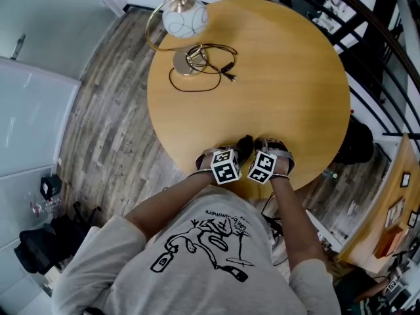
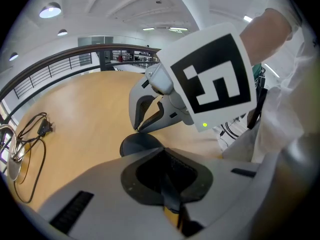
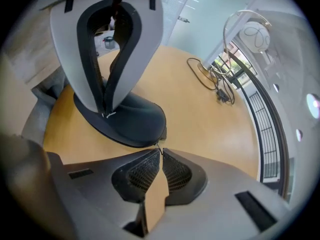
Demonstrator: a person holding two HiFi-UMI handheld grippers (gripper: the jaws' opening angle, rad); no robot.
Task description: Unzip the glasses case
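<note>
A dark glasses case [image 1: 245, 143] lies near the front edge of the round wooden table [image 1: 289, 77], between my two grippers. My left gripper [image 1: 233, 153] is shut on one end of the case. In the right gripper view its fingertips [image 3: 106, 111] pinch the rim of the case [image 3: 137, 121]. My right gripper [image 3: 160, 152] has its jaws together on the small zipper pull [image 3: 159, 147] at the case's near end. In the left gripper view the case [image 2: 139, 144] lies under the right gripper [image 2: 138, 129], and dark material fills the left gripper [image 2: 162, 160].
A globe lamp [image 1: 184, 17] on a round base stands at the table's far left, with a looped black cable [image 1: 211, 63] beside it. A dark railing [image 1: 367, 25] curves behind the table. The table's front edge lies just under the person's hands.
</note>
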